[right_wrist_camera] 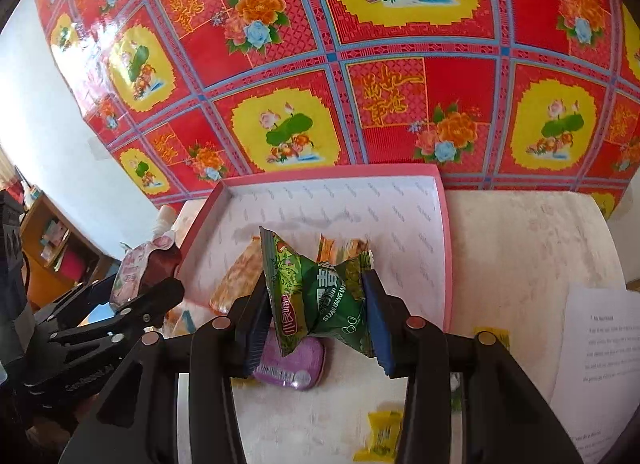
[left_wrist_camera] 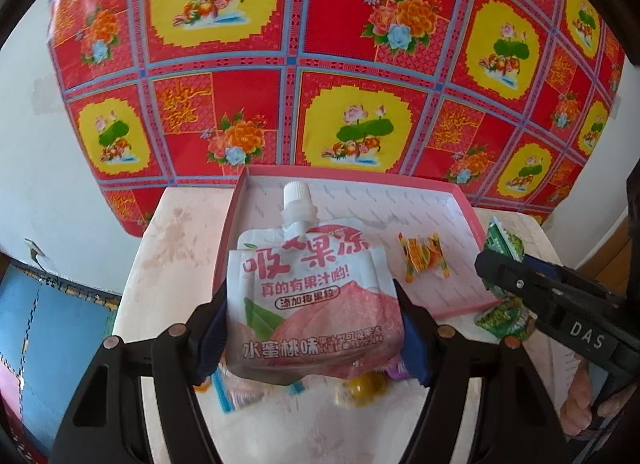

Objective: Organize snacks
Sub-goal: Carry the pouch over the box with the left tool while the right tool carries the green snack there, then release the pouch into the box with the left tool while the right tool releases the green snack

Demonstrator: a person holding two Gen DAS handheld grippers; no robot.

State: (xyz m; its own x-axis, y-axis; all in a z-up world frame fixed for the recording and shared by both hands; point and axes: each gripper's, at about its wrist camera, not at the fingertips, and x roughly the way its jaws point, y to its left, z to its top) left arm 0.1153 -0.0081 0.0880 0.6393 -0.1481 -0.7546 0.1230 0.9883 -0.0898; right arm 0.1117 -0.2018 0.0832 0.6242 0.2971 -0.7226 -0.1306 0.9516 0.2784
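On the pale table (left_wrist_camera: 176, 248), item by item from your left:

1. Left gripper (left_wrist_camera: 312, 328), clamped on the peach jelly pouch (left_wrist_camera: 308, 296) across its lower body. The pouch is glossy soft film, flat-sided, with a white screw cap (left_wrist_camera: 297, 189) pointing away from you, and it hangs over the near-left corner of the pink box (left_wrist_camera: 474, 220). Carry it clear of the rim before you let go; the film is slick and the filling probably shifts, so lay it down flat, not dropped.

2. Pink box, a shallow card tray with a white printed lining. It already holds an orange wrapped sweet (left_wrist_camera: 424, 262) (crinkled foil, twisted ends) and, in the right wrist view, a tan biscuit-like packet (right_wrist_camera: 240, 276), somewhat blurred.

3. Right gripper (right_wrist_camera: 316, 304), pinching the green snack packet (right_wrist_camera: 320, 296) at its waist, so the wrapper bunches into a bow shape. It hangs at the near edge of the box, above a purple lidded tub (right_wrist_camera: 292, 360) on the table. Set it in open lining to the right, apart from the pouch, so your two grippers do not meet.

4. Loose on the table: yellow wrapped sweets (right_wrist_camera: 382, 438), small and pillow-shaped, not yet sorted.

5. Far right: a printed paper sheet (right_wrist_camera: 596, 348), flat, not a snack.
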